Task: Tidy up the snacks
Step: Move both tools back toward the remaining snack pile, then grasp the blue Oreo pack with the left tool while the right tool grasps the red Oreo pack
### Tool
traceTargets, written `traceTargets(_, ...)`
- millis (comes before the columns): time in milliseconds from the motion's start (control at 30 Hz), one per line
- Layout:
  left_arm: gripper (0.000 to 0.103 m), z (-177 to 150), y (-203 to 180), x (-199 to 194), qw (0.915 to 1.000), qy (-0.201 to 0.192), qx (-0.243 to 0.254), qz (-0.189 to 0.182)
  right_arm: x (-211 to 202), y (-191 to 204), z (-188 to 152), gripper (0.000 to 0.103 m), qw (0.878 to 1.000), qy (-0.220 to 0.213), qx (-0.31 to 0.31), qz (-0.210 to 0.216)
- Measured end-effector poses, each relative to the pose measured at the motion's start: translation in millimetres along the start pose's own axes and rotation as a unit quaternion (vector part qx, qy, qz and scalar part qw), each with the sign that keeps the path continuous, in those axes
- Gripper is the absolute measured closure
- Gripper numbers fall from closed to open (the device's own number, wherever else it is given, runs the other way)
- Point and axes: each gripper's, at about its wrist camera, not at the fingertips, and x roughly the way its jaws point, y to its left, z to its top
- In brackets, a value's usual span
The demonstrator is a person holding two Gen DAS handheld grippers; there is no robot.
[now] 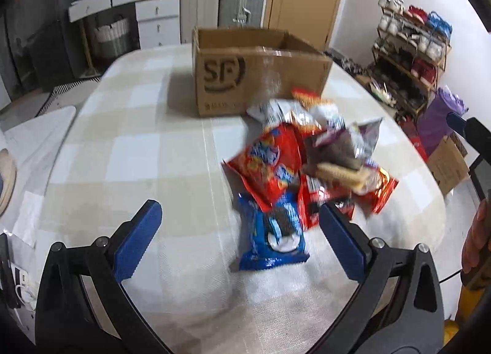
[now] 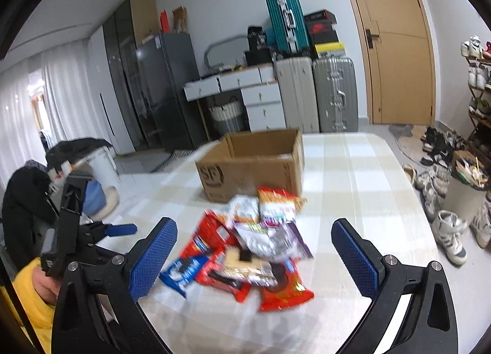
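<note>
Both grippers idle above the table (image 1: 122, 145), nothing held. Left gripper (image 1: 241, 235) jaws spread wide, hovering over the near edge of the snack pile (image 1: 310, 163); the blue cookie pack (image 1: 273, 231) sits between its fingers in view, not touched. Right gripper (image 2: 254, 257) jaws also spread wide, pile (image 2: 251, 243) framed between them, no contact visible. Snacks are heaped loose on the checked cloth just in front of the open cardboard box (image 1: 257, 77), the farthest bags near or touching the box's front wall; can't tell which. Red bag (image 1: 270, 163) lies on top of the blue pack's far end. Box (image 2: 254, 163) interior looks mostly bare from the right wrist view, bottom only partly visible. Frames are motion-blurred, so labels unreadable.
</note>
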Motion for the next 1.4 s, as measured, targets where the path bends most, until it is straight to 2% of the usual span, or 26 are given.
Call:
traceTargets(333,0.001,-14,-15,50,0.9985,0.053,0.017,0.002,27,-14,-31,0.001,0.999,0.044,0.002,-0.006)
traceTargets(600,0.004,-14,-10,77,0.9973,0.072,0.010,0.000,50,-28,-47,0.001,0.997,0.079,0.013,-0.010)
traceTargets(700,0.013,-12,-8,79,0.9974,0.068,0.009,-0.019,54,-30,-50,0.001,0.996,0.086,0.015,-0.010)
traceTargets(767,0.030,-13,-8,79,0.9976,0.066,0.008,-0.020,59,-31,-52,0.001,0.996,0.092,0.017,-0.011)
traceTargets(800,0.042,-13,-8,79,0.9976,0.066,0.008,-0.019,59,-31,-53,0.001,0.995,0.094,0.018,-0.012)
traceTargets(900,0.057,-12,-6,79,0.9976,0.062,0.007,-0.030,64,-32,-55,0.001,0.995,0.102,0.018,-0.011)
traceTargets(1233,0.061,-16,11,67,0.9974,0.055,-0.009,-0.047,73,-28,-55,0.001,0.993,0.120,0.008,-0.011)
traceTargets(1400,0.061,-18,24,55,0.9976,0.042,-0.023,-0.050,88,-31,-57,0.001,0.989,0.147,-0.003,-0.018)
